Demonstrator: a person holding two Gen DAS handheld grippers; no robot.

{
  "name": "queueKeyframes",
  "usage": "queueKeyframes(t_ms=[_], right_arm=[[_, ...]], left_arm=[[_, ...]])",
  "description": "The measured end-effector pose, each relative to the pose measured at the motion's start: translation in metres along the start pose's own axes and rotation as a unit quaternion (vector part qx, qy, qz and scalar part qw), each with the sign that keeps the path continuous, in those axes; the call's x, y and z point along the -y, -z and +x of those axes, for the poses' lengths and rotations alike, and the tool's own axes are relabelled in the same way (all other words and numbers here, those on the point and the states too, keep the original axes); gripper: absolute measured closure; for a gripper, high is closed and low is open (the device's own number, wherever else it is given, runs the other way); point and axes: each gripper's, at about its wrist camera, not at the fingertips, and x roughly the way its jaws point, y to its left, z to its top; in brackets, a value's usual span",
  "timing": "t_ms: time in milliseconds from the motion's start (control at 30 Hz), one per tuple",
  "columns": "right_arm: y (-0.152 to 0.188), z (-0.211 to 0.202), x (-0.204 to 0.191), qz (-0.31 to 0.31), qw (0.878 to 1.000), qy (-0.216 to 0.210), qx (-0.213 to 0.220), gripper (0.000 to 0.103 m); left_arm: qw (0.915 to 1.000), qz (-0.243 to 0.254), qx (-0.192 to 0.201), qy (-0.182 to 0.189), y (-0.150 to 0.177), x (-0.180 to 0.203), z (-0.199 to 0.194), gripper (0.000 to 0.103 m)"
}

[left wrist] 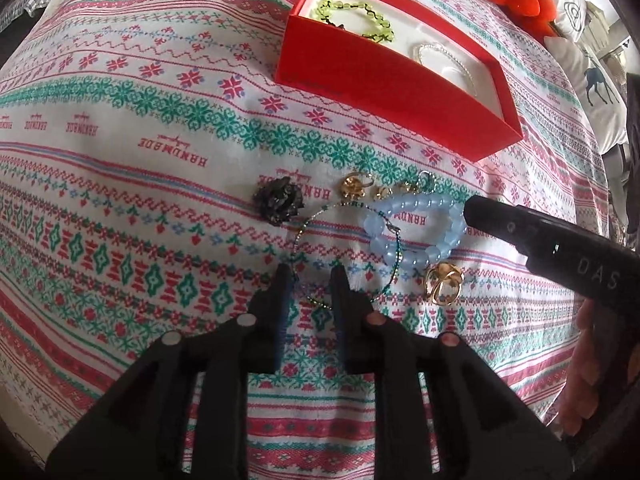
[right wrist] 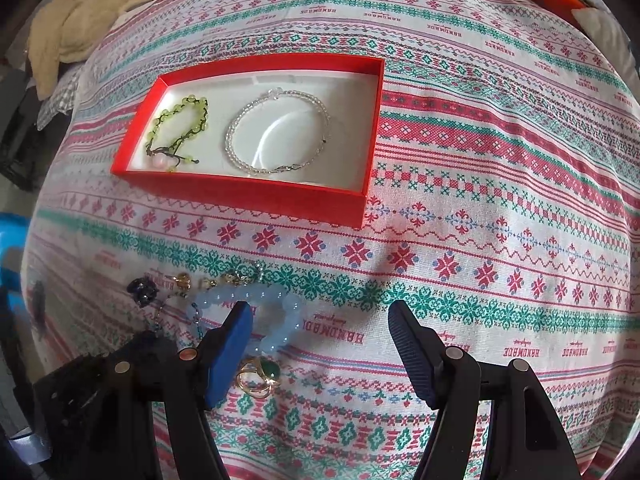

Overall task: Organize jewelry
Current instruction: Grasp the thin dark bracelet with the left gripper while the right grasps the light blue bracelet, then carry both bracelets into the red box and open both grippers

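Left gripper [left wrist: 310, 276]: pointed steeply down at the patterned cloth [left wrist: 140, 184], jaws a narrow way apart, nothing clamped. Thin green wire bangle [left wrist: 348, 248] lying flat on the cloth, its near arc crossing the gap at the fingertips; contact with the pads impossible to tell. Just beyond the tips, slightly right: pale blue bead bracelet [left wrist: 416, 232], overlapping the bangle. Further right and nearer: gold ring [left wrist: 442, 282], touching the blue beads. Ahead and left of the tips: dark cluster brooch [left wrist: 278, 200]. Straight ahead past the bangle: small gold earrings [left wrist: 356, 188] in a loose row. Well beyond all these, up and right: red box [left wrist: 384, 92], open, white inside, holding a yellow-green bead bracelet [left wrist: 356, 16] and a clear bead bracelet [left wrist: 444, 56].

Right gripper [right wrist: 320, 312]: also pointed steeply down, jaws standing wide apart, nothing between them but bare cloth. Left finger [right wrist: 232, 348] in front of the blue bracelet [right wrist: 280, 312], hiding part of it; gold ring with a green stone [right wrist: 262, 376] just beside that finger's near end. Red box [right wrist: 248, 196] ahead and left of the tips, well apart, with the two bracelets side by side inside, not touching. Same gripper entering the left view from the right, its tip close to the blue beads.
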Motion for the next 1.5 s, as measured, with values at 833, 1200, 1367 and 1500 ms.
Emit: queueKeyframes(t_ms=[833, 1200, 1367, 1500], right_arm=[[0.003, 0.03, 0.013, -0.012, 0.999, -0.044, -0.021, 0.071], [0.01, 0.004, -0.029, -0.118, 0.992, -0.051, 0.018, 0.091], [0.004, -0.028, -0.03, -0.119, 0.987, -0.101, 0.049, 0.091], [0.004, -0.043, -0.039, -0.128, 0.984, -0.112, 0.06, 0.091]], left_arm=[[0.9987, 0.014, 0.05, -0.005, 0.009, 0.009, -0.023, 0.092], [0.9953, 0.044, 0.087, -0.003, -0.002, 0.006, -0.058, 0.092], [0.993, 0.062, 0.1, 0.004, -0.001, 0.006, -0.075, 0.092], [0.9905, 0.074, 0.116, 0.009, 0.0, 0.011, -0.088, 0.092]])
